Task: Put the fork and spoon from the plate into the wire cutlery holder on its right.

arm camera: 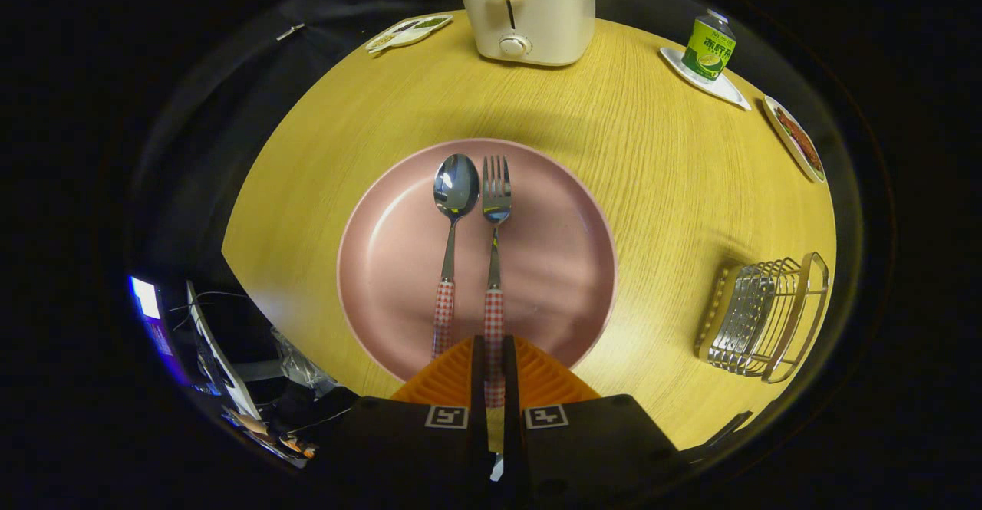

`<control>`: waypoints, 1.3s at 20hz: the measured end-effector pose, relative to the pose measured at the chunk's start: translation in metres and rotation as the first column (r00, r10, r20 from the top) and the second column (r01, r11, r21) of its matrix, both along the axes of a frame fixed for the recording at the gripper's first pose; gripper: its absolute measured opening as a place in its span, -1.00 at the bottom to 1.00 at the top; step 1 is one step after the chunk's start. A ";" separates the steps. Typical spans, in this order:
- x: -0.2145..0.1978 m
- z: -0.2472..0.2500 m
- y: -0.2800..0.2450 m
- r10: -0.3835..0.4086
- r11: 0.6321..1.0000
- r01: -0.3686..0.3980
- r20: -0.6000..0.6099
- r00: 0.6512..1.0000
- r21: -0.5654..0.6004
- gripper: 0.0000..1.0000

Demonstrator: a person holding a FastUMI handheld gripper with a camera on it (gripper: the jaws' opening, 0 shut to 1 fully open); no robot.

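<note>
Gripper is nearly closed, both fingers pinching the checkered handle end of the fork, which lies on the pink plate with the spoon just to its left. Risk: the grip sits at the far handle tip, so the fork could pivot or slip on lift, or nudge the spoon. Wire cutlery holder, right of the plate, looks empty.

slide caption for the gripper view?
Tool shut on the fork handle, spoon beside it on the pink plate, wire cutlery holder waiting at right.
</note>
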State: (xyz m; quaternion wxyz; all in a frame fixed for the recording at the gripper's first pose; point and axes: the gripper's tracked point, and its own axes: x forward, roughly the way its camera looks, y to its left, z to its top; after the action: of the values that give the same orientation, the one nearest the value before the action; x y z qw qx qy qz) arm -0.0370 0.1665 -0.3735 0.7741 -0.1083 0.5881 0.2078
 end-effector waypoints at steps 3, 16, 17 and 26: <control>0.000 0.018 -0.005 -0.007 1.000 0.007 -0.005 1.000 0.018 -0.76; -0.027 0.147 -0.119 0.116 0.993 -0.115 -0.049 0.992 0.010 -0.76; -0.029 0.153 -0.134 0.121 0.993 -0.122 -0.065 0.991 -0.005 -0.76; -0.015 0.171 -0.241 0.167 0.961 -0.209 -0.220 0.961 -0.181 -0.76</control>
State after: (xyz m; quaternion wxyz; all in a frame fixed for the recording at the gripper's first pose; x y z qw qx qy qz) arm -0.0521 -0.0746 -0.2024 0.6717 -0.2202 0.6690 0.2299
